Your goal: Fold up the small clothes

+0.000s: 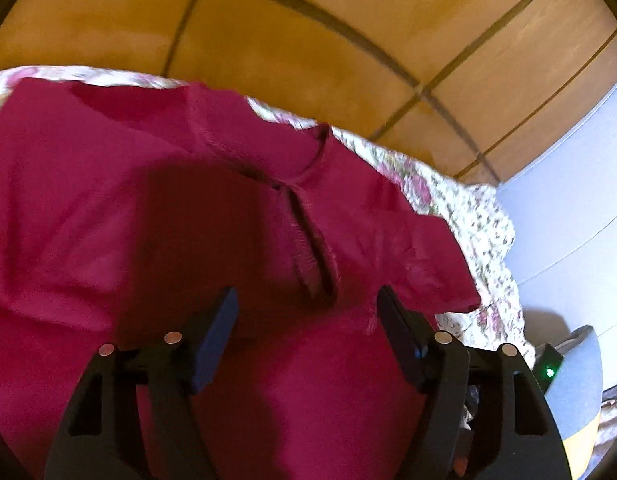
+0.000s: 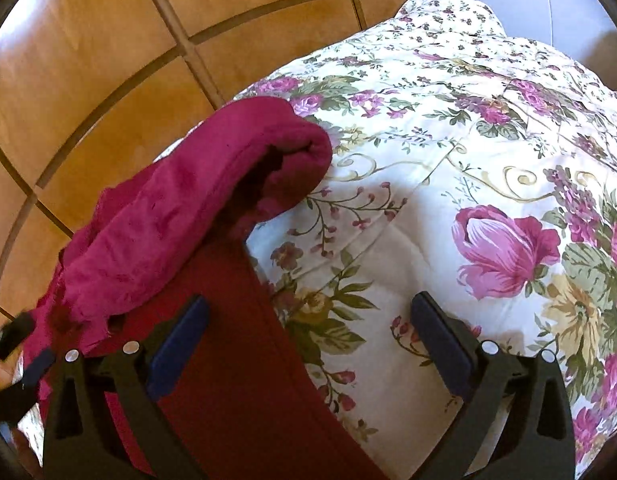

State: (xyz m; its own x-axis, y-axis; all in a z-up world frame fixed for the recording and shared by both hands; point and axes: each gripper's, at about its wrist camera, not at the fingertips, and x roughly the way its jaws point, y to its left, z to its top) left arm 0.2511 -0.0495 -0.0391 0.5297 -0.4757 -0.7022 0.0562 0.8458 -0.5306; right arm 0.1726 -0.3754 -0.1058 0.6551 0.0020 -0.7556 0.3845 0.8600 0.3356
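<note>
wide floral quilt point(image 2: 448, 240) underneath everything, white with pink roses and green leaves, rumpled toward the far corner; seen in the left view point(image 1: 460, 216) only as a strip along the right edge of the cloth. beyond the quilt, orange-brown tiled floor point(image 2: 88, 60) with dark grout lines, visible again behind the garment point(image 1: 308, 40).

on the quilt, spread and creased, a crimson garment point(image 1: 108, 220), covering most of the left view, with a ribbed neckline and slit placket near centre and a short sleeve out toward the right. from the right view, same crimson garment point(image 2: 236, 360) along the quilt's left edge, one part rolled or bunched up into a thick fold above a flat panel.

left gripper point(image 1: 308, 312) above the cloth just below the placket, fingers point(image 1: 216, 336) wide apart, nothing between them. right gripper point(image 2: 308, 320) over the garment's straight edge, fingers point(image 2: 440, 344) wide apart too, left one above red cloth, right one above bare quilt; contact with the fabric impossible to tell.
</note>
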